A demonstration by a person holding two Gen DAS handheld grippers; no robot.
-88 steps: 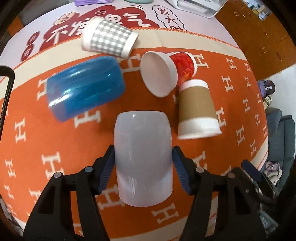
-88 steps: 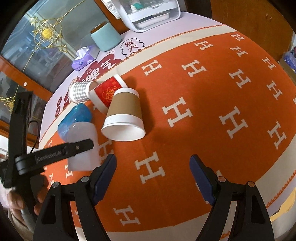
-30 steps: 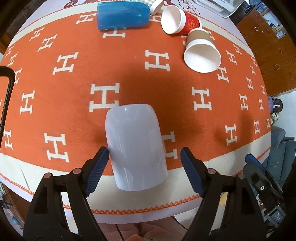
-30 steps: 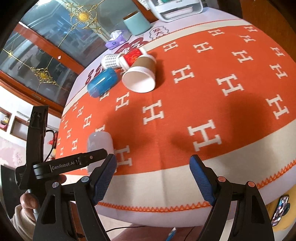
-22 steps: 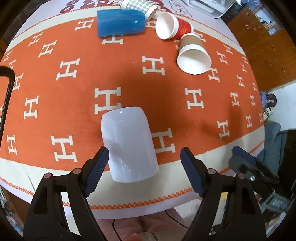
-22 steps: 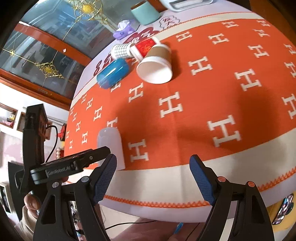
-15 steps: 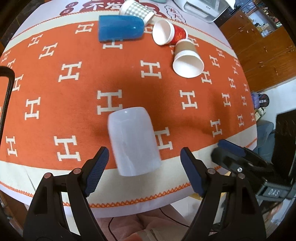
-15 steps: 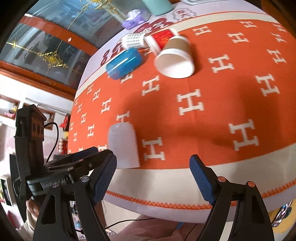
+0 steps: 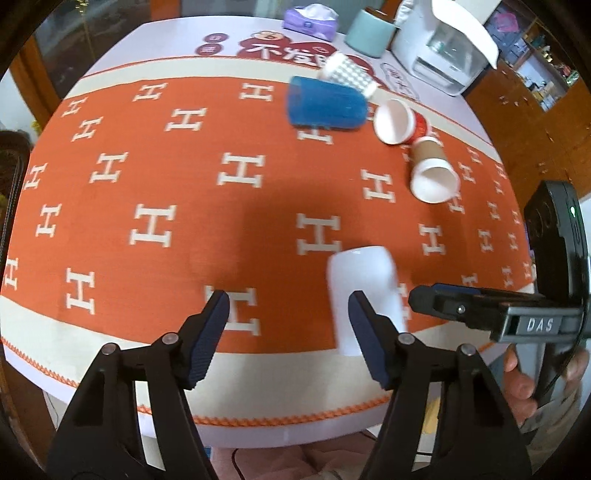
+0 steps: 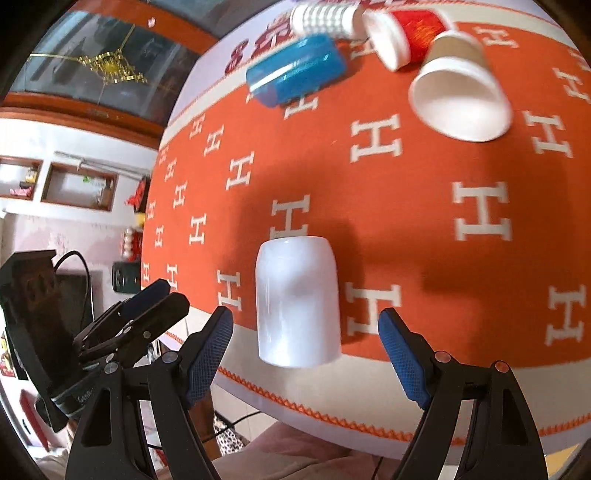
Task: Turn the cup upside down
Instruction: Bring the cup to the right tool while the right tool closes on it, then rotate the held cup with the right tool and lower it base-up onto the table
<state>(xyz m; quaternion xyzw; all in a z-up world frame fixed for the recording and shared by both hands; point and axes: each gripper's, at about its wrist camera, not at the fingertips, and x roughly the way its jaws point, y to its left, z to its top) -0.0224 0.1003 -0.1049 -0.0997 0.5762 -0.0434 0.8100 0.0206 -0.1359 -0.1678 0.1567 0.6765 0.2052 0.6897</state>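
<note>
Standing white cup (image 10: 297, 301), axis vertical, closed end up, between right gripper's (image 10: 306, 349) spread jaws.

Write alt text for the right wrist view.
A white cup stands upside down near the table edge, between the open right gripper fingers but untouched. Four cups lie tipped over at the far side: blue, checked, red, brown. The left gripper is at the left.
</note>
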